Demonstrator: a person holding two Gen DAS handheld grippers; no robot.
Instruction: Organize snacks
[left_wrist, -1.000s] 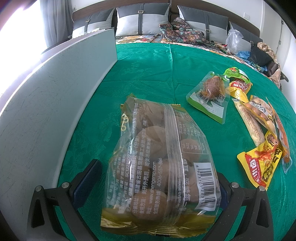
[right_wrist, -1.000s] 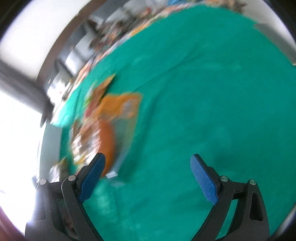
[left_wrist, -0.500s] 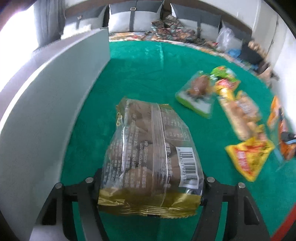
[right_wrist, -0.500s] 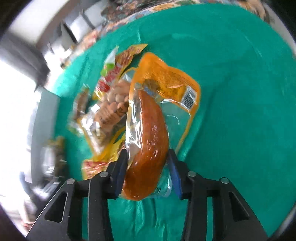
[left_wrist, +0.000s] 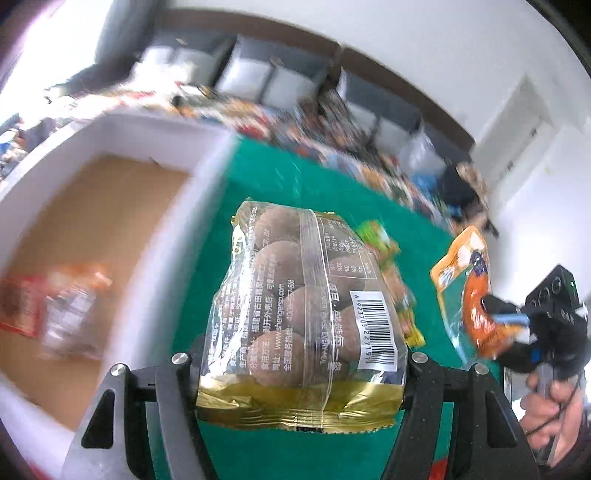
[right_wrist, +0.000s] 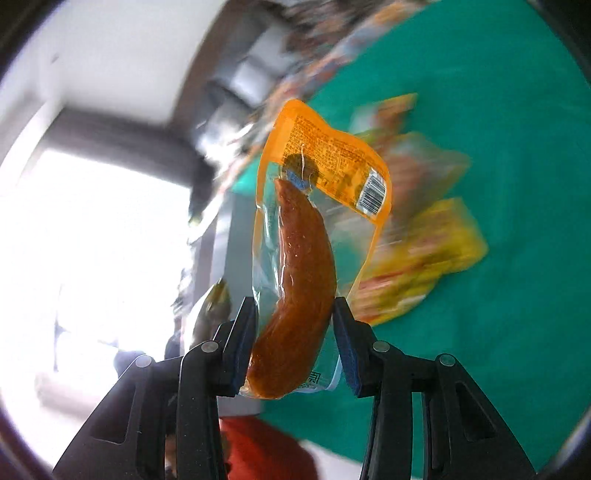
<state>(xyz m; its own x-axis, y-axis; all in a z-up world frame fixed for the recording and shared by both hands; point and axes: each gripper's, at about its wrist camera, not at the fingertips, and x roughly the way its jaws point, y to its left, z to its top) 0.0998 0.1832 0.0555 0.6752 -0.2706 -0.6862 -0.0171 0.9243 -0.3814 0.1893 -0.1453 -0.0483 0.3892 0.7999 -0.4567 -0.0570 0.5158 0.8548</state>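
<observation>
While my left gripper (left_wrist: 299, 363) clamps the bag of brown balls (left_wrist: 301, 317) beside the white box (left_wrist: 177, 236), my right gripper (right_wrist: 295, 345) grasps the sausage pack (right_wrist: 310, 243). Both hang above the green cloth (right_wrist: 517, 184).

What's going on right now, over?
Left tool gripping egg bag. Right tool gripping sausage pack. Box on left, nothing blocking.

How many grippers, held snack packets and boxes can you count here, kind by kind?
Grippers: 2, the left gripper and the right gripper
Held snack packets: 2, the bag of brown balls and the sausage packet
Boxes: 1, the box
Total: 5
</observation>
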